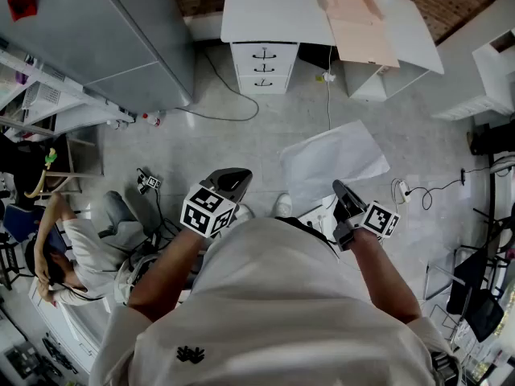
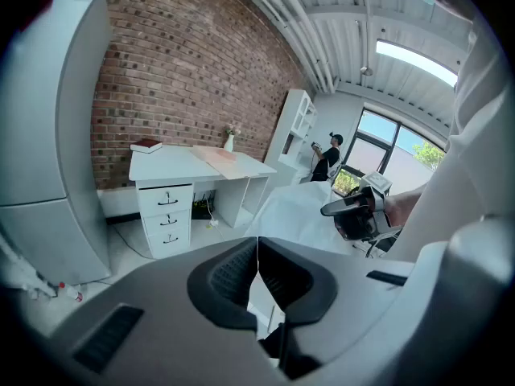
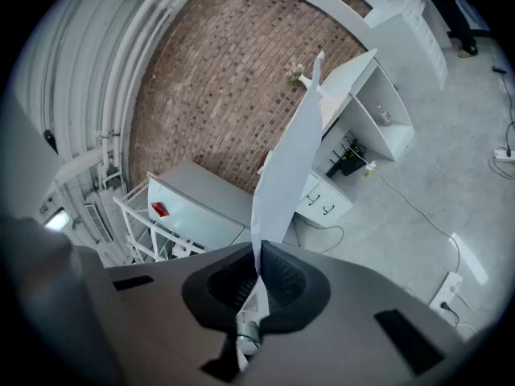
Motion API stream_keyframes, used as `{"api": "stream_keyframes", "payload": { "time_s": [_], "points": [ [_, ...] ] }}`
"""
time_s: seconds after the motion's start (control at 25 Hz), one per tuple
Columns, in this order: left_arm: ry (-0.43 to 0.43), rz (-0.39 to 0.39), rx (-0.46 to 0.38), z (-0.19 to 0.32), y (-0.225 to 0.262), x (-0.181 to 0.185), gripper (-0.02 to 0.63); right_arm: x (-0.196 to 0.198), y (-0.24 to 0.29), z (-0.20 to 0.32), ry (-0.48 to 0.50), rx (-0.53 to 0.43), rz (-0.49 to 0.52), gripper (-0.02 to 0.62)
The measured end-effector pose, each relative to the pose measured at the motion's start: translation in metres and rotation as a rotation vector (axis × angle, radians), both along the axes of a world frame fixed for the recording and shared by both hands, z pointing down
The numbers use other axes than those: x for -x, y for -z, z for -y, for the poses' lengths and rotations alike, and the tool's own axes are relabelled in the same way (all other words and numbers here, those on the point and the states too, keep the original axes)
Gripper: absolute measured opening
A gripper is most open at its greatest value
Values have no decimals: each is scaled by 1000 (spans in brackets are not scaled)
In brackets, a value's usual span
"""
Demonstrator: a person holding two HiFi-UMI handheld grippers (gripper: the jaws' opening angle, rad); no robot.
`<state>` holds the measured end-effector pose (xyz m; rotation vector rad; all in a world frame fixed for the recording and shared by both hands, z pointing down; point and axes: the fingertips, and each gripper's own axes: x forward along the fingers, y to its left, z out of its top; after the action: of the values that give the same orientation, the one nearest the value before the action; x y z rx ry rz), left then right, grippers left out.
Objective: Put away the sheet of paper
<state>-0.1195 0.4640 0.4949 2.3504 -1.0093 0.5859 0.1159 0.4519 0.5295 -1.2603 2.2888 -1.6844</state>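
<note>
The white sheet of paper point(image 1: 334, 163) hangs over the floor in front of me, held by its near edge. My right gripper point(image 1: 342, 193) is shut on that edge. In the right gripper view the sheet point(image 3: 290, 167) rises edge-on from between the closed pads of the right gripper point(image 3: 257, 276). My left gripper point(image 1: 229, 181) is level with it on the left, apart from the paper. Its pads meet with nothing between them in the left gripper view point(image 2: 257, 272), where the sheet point(image 2: 294, 211) and the right gripper point(image 2: 354, 213) show to the right.
A white desk point(image 1: 273, 14) with a drawer unit point(image 1: 264, 67) stands ahead against a brick wall, with a beige folder point(image 1: 358, 22) on it. A grey cabinet point(image 1: 105, 39) is at the left. A person point(image 1: 72, 248) sits low left. Cables point(image 1: 426, 191) lie on the floor at the right.
</note>
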Motion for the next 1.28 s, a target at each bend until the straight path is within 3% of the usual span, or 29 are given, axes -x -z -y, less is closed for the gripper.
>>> {"api": "stream_keyframes", "payload": {
  "time_s": [0.52, 0.8, 1.0, 1.28],
  "points": [
    [12, 32, -29, 42, 10, -99, 25, -84, 5, 57, -28, -37, 187, 28],
    [-64, 92, -13, 55, 1, -136, 25, -121, 3, 82, -92, -56, 239, 28],
    [-106, 78, -29, 100, 4, -149, 25, -134, 0, 116, -135, -51, 234, 28],
    [-192, 23, -27, 202, -2, -134, 25, -121, 14, 193, -232, -70, 209, 28]
  ]
}}
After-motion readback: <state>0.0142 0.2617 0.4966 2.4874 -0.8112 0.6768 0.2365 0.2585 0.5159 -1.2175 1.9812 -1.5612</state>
